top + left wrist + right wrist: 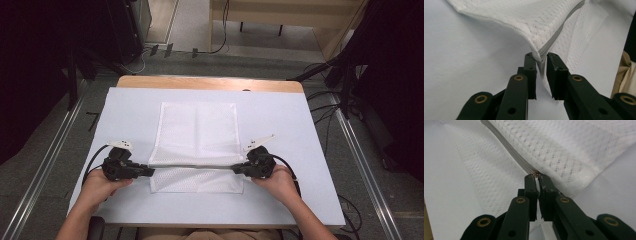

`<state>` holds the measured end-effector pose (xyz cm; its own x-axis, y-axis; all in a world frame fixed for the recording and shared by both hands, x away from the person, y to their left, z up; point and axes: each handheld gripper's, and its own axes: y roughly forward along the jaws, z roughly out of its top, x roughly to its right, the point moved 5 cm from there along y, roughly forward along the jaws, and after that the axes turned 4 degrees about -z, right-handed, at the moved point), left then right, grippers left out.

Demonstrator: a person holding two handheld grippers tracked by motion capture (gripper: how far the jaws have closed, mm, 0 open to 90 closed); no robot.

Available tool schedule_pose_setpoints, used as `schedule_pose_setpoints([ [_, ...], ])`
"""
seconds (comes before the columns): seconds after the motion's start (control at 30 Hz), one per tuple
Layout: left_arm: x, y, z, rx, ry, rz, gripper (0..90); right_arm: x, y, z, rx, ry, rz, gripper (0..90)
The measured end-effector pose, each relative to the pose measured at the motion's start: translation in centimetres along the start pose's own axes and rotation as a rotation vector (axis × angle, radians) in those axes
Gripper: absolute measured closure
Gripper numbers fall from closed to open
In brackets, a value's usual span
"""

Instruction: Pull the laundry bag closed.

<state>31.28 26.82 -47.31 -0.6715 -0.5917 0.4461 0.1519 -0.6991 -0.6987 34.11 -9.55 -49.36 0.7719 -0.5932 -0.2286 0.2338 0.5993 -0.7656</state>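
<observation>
1. Nearest the camera in the high view, the person's left hand [97, 187] and right hand [277, 182] come in from the bottom edge, each holding a black two-jaw tool over the pale blue-white worktop [125, 112].
2. The left tool [150, 171] [541, 58] has its jaws drawn in on the left end of a white mesh zippered fabric bag [197, 135] [544, 27] [574, 150]; the bunched corner and its grey seam sit pinched between the pads, and a narrow gap shows lower down between the jaws.
3. The bag lies mid-worktop, its far part flat and its near part folded along the grey zipper line [192, 165] [509, 148], which runs taut between the two tools.
4. The right tool [236, 170] [537, 177] is closed nearly tight on the zipper's right end, where a small metal piece, probably the pull, sits at the tips.
5. The step in hand looks like folding or tensioning the bag along the zipper. To do it well, both ends should travel together at equal height so the edge stays straight and lands square on the layer beneath, without the thin mesh slipping out of either grip.
</observation>
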Motion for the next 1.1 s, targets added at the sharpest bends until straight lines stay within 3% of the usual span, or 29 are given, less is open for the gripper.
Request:
schedule_pose_setpoints([
  [0.1,0.0,0.0,0.1,0.007,0.001,0.000,68.0,0.0,0.1,-0.1,-0.009,0.003,-0.005,86.0],
  [0.17,-0.1,-0.1,0.1,0.007,-0.010,0.004,63.5,0.1,0.0,0.1,0.016,0.008,-0.022,75.8],
  [0.23,-0.2,-0.1,0.2,0.019,-0.014,0.018,57.4,0.1,-0.2,0.2,0.032,0.023,-0.017,72.6],
  [0.37,-0.4,-0.6,0.6,0.082,-0.010,0.058,48.2,0.5,-0.9,0.5,0.097,0.027,-0.040,61.4],
  [0.47,-0.6,-1.2,0.8,0.128,0.005,0.094,45.3,1.0,-1.5,0.6,0.137,0.028,-0.062,55.4],
  [0.67,-1.3,-1.9,0.8,0.151,-0.001,0.161,43.0,1.9,-2.7,0.4,0.207,0.024,-0.113,42.8],
  [0.93,-2.1,-2.7,0.7,0.184,0.003,0.212,38.3,3.8,-4.3,-0.5,0.247,0.054,-0.175,37.7],
  [1.1,-2.5,-3.0,0.5,0.194,-0.016,0.236,37.3,5.2,-5.2,-1.3,0.256,0.079,-0.211,36.5],
])
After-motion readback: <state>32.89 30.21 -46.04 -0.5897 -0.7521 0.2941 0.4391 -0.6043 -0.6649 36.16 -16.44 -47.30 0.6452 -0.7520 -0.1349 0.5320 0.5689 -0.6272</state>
